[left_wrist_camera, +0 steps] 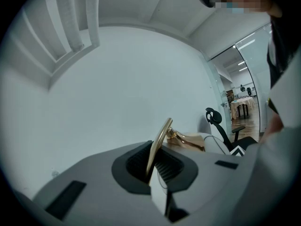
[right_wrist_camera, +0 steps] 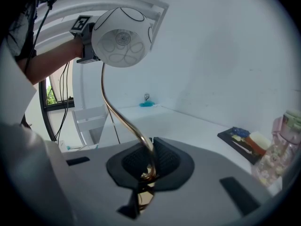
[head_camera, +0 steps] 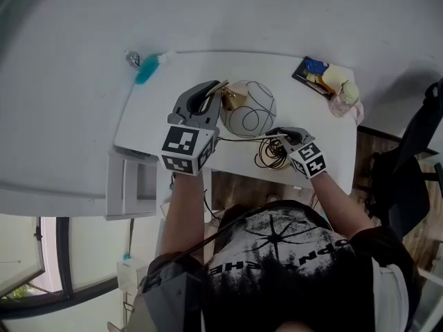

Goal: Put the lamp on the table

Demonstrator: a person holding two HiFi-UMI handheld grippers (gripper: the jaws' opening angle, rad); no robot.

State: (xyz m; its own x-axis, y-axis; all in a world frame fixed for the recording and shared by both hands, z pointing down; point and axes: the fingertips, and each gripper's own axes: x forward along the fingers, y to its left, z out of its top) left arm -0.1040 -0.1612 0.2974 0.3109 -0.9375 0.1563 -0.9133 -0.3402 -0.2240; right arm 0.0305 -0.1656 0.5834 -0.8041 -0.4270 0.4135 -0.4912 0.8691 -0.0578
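Observation:
The lamp has a white globe shade (head_camera: 249, 108) with thin black lines and a curved gold stem (right_wrist_camera: 117, 114). It hangs above the white table (head_camera: 173, 75), held between both grippers. My left gripper (head_camera: 211, 94) is shut on the gold stem (left_wrist_camera: 157, 145) close to the shade's gold neck (left_wrist_camera: 186, 140). My right gripper (head_camera: 278, 132) is shut on the lower end of the stem (right_wrist_camera: 149, 166); from there the shade (right_wrist_camera: 123, 36) rises up and to the left. A dark cord (head_camera: 271, 154) lies coiled below the shade near the table's front edge.
A turquoise object (head_camera: 147, 69) lies at the table's far left corner. A dark tray (head_camera: 315, 75) with small items and a pale bottle (head_camera: 344, 99) stand at the far right. A white shelf unit (head_camera: 128, 185) is left of the person, a black office chair (head_camera: 415, 158) on the right.

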